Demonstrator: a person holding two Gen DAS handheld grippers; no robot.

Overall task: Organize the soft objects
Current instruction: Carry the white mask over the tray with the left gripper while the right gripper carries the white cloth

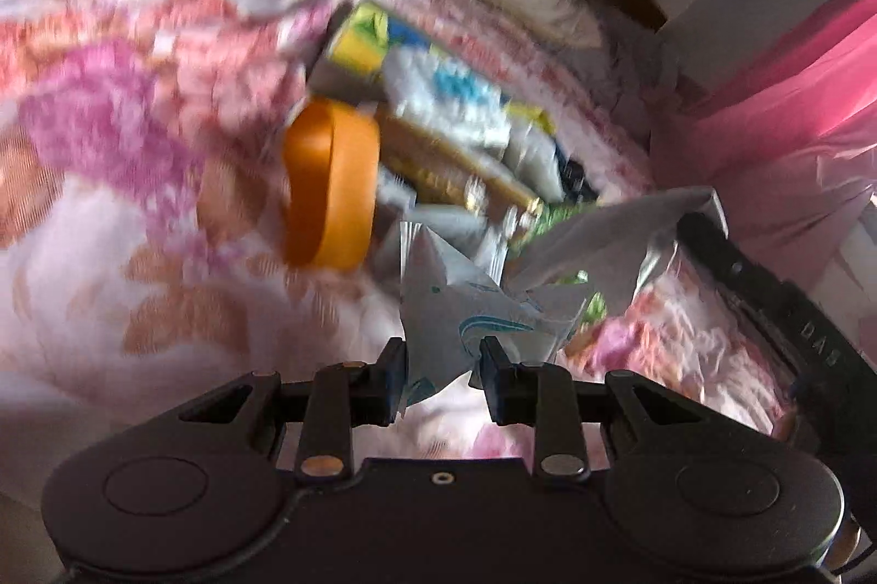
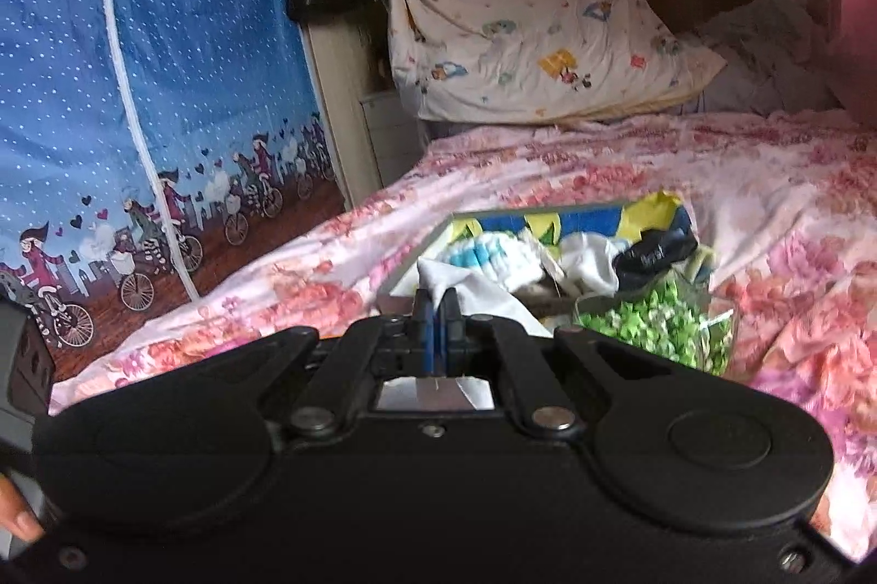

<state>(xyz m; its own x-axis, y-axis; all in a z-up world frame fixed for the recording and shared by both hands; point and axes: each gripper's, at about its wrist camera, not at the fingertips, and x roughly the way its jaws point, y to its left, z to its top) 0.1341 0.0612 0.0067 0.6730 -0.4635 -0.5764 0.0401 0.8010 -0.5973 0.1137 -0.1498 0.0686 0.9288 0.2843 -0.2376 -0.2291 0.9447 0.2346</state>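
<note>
A pile of soft packets and cloths lies on the floral bedspread [image 1: 137, 200]. In the left wrist view my left gripper [image 1: 444, 364] has its jaws partly apart around a white packet with teal print [image 1: 460, 315]; contact is unclear in the blur. An orange ring-shaped object [image 1: 329, 183] and a white-and-blue cloth [image 1: 444, 96] lie ahead. In the right wrist view my right gripper [image 2: 437, 310] is shut, with a white cloth [image 2: 482, 293] just beyond its tips. A green-patterned bag [image 2: 658, 326], a dark pouch [image 2: 652, 249] and a blue-yellow bag [image 2: 575, 222] lie beyond.
A cartoon-print pillow [image 2: 520, 24] leans at the head of the bed. A blue fabric wardrobe [image 2: 137, 90] stands left of the bed. Pink plastic [image 1: 795, 90] hangs at the right. The floral bedspread [image 2: 767, 178] spreads right of the pile.
</note>
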